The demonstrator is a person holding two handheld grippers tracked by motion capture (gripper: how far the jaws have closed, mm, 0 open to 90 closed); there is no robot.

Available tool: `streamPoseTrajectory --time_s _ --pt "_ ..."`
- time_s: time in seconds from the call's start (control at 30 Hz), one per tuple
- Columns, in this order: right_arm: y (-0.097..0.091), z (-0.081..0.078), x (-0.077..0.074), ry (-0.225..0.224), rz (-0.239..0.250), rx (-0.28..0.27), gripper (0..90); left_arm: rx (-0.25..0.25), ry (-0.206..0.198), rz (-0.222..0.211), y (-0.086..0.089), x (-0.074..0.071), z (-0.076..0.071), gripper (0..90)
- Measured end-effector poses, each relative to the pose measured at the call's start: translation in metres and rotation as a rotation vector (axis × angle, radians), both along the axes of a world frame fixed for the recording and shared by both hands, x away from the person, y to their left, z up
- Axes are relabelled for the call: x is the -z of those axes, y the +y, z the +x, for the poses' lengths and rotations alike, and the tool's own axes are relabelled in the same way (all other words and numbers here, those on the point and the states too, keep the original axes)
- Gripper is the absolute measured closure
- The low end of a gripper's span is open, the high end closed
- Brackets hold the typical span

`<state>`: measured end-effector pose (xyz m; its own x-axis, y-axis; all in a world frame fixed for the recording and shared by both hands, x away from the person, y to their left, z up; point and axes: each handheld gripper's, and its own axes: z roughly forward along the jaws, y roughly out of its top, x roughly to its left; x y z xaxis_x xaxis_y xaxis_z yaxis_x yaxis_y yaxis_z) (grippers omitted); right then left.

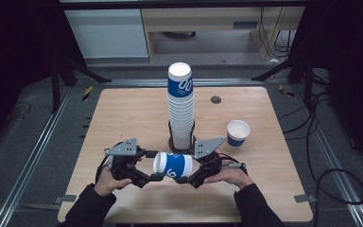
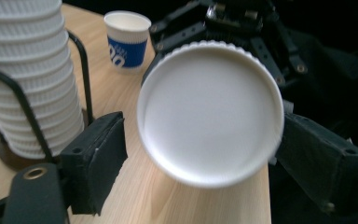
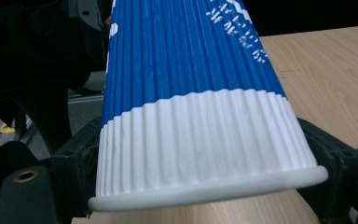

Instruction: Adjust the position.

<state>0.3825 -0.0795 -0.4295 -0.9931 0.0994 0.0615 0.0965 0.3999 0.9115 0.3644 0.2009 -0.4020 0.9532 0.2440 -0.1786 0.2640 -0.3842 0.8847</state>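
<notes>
A light wooden surface point(image 1: 123, 118) with rounded corners stands on a grey carpeted floor point(image 1: 33, 137), with metal rails point(image 1: 28, 156) running along both sides. Beyond it stand a pale cabinet point(image 1: 106, 33) and a wooden desk point(image 1: 208, 19). Black cables point(image 1: 331, 175) trail at the right, and the edges of the room lie dark.

Right above your grippers in the high view, the tall cup stack point(image 1: 180, 106) in its black wire holder point(image 1: 172, 137) blocks the centre of the counter point(image 1: 123, 113). A lone cup point(image 1: 237, 133) stands just right of it. You have open counter on the whole left half, and along the far right edge.
</notes>
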Motion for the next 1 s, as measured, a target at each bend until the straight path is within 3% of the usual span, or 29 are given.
streamPoseTrajectory --time_s 0.07,0.17,0.33,0.47,1.0 --pt "-0.001 0.0 0.001 -0.015 -0.028 0.012 15.4 -0.013 -0.001 0.024 0.002 0.001 0.001 14.1" --pt "0.0 0.001 0.003 -0.032 -0.076 0.025 15.3 -0.015 0.008 0.1 0.003 0.006 0.004 13.6" --pt "0.006 -0.001 0.01 -0.052 -0.156 0.018 15.2 0.011 0.028 0.235 -0.004 0.019 0.007 13.0" --pt "0.011 -0.003 0.015 -0.066 -0.203 -0.001 15.2 0.04 0.037 0.31 -0.011 0.026 0.007 13.2" --pt "0.036 -0.011 0.03 -0.08 -0.329 -0.095 15.1 0.137 0.041 0.423 -0.028 0.036 0.0 18.7"
